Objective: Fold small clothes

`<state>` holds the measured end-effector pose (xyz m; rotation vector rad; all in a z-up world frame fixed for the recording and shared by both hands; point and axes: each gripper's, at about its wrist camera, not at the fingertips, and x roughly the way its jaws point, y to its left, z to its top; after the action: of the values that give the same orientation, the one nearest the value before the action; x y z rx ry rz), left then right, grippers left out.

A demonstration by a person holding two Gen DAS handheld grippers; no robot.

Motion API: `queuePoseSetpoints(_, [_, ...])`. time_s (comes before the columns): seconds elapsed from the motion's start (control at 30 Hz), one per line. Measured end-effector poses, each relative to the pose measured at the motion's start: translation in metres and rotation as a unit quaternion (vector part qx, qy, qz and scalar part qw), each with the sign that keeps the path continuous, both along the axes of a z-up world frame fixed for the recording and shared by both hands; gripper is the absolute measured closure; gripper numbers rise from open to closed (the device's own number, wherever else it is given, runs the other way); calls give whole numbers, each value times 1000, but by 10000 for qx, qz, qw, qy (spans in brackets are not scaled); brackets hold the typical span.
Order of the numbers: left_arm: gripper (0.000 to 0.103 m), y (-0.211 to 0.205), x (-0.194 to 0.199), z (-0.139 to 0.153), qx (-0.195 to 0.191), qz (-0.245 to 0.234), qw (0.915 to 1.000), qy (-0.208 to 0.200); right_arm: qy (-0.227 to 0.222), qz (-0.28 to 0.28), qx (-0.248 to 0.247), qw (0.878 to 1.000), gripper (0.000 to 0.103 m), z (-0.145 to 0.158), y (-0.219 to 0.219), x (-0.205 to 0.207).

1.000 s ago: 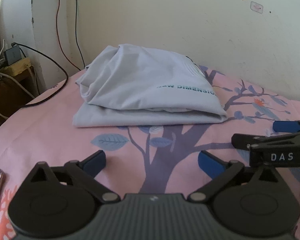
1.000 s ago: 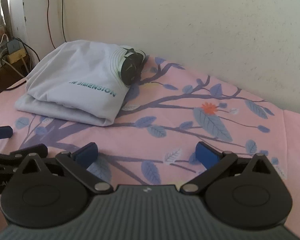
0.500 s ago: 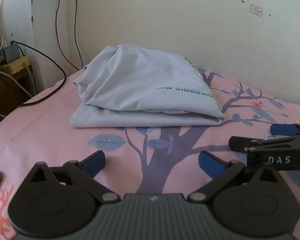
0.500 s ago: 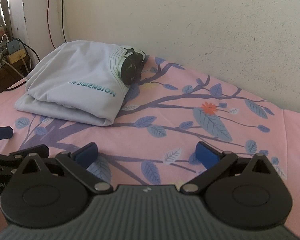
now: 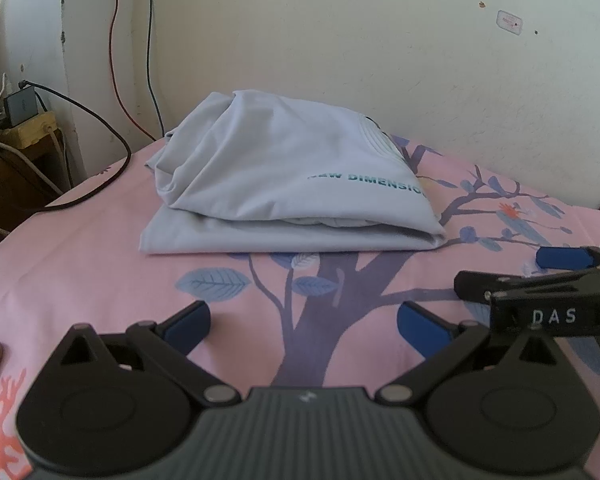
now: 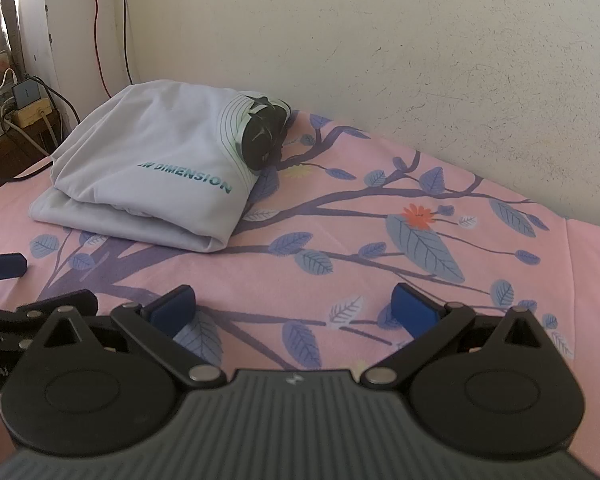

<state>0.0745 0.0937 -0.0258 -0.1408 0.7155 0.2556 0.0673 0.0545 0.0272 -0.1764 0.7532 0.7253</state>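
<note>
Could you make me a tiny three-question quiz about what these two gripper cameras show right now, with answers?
1. True or false: the left gripper is clamped on the folded grey shirt.
2. What does the shirt lie on? A) pink floral sheet B) wooden floor C) metal tray
3. Fill in: the printed word fully readable on the shirt is ____.

Key:
1. False; both it and the right gripper are open and empty, short of the shirt.
2. A, the pink floral sheet.
3. DIMENSION.
</note>
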Motion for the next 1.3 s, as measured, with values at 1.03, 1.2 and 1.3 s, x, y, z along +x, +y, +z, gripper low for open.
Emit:
queuePoseSetpoints(1.03, [0, -4, 2, -1, 123, -51, 9999, 81, -2, -5, 1, 10000, 0, 0, 0, 0])
queuePoseSetpoints(1.2, [0, -1, 0, -1, 42, -69, 10000, 25, -2, -5, 1, 10000, 0, 0, 0, 0])
queuePoseSetpoints(1.3, [0, 0, -1, 0, -10, -135, 9999, -18, -2, -5, 1, 10000, 0, 0, 0, 0])
